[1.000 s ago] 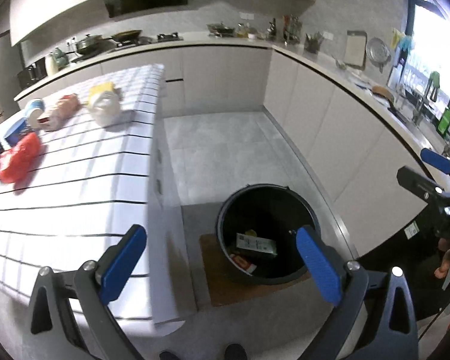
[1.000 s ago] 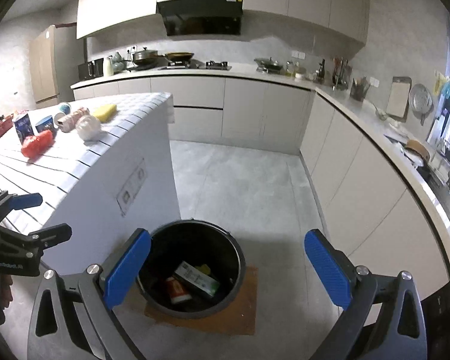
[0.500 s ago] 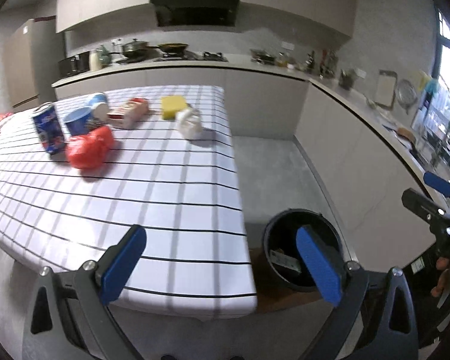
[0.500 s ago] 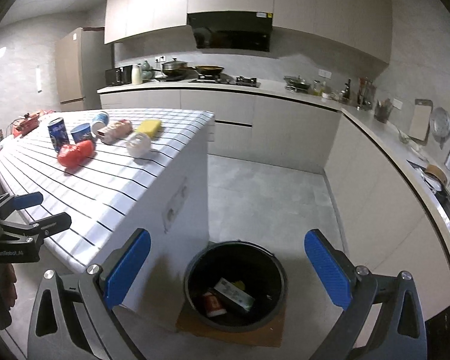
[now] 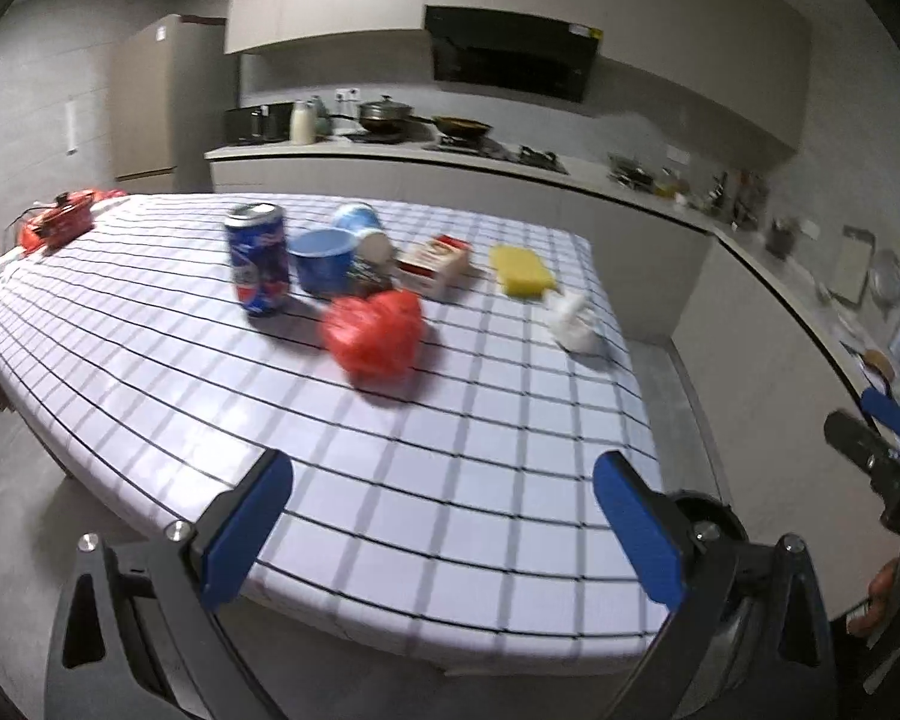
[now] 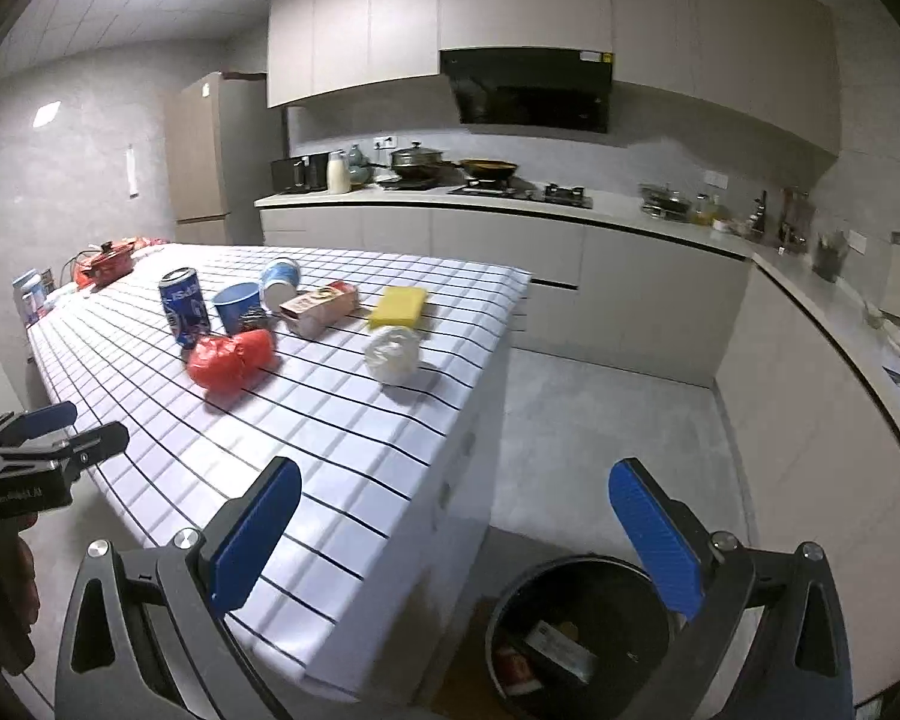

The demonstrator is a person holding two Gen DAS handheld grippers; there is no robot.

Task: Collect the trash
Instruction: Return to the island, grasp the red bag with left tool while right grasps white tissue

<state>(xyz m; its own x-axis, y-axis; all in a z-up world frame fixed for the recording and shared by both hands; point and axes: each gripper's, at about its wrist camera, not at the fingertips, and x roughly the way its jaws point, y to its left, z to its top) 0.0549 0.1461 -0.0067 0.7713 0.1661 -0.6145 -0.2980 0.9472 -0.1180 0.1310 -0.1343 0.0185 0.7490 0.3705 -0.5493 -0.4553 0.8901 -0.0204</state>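
Note:
On the checked table (image 5: 462, 480) (image 6: 342, 438) lie a crumpled red bag (image 5: 373, 336) (image 6: 229, 359), a blue can (image 5: 258, 267) (image 6: 184, 307), a blue cup (image 5: 323, 258) (image 6: 236, 306), a tipped cup (image 5: 363, 231) (image 6: 279, 283), a carton (image 5: 435, 267) (image 6: 321, 306), a yellow sponge (image 5: 521, 270) (image 6: 398, 306) and a white crumpled bag (image 5: 573, 321) (image 6: 392, 354). The black bin (image 6: 579, 636) holds some trash on the floor past the table's corner. My left gripper (image 5: 444, 525) is open over the near table edge. My right gripper (image 6: 459, 534) is open above the bin.
A red pot (image 5: 66, 219) (image 6: 109, 261) sits at the table's far left end. Kitchen counters (image 6: 510, 210) with a stove and pans run along the back and right walls. A fridge (image 6: 210, 156) stands at the back left. Grey floor (image 6: 600, 420) lies between table and cabinets.
Both grippers have swung up and left, away from the bin toward the table top. The trash items now sit centred in the left wrist view. Both stay open.

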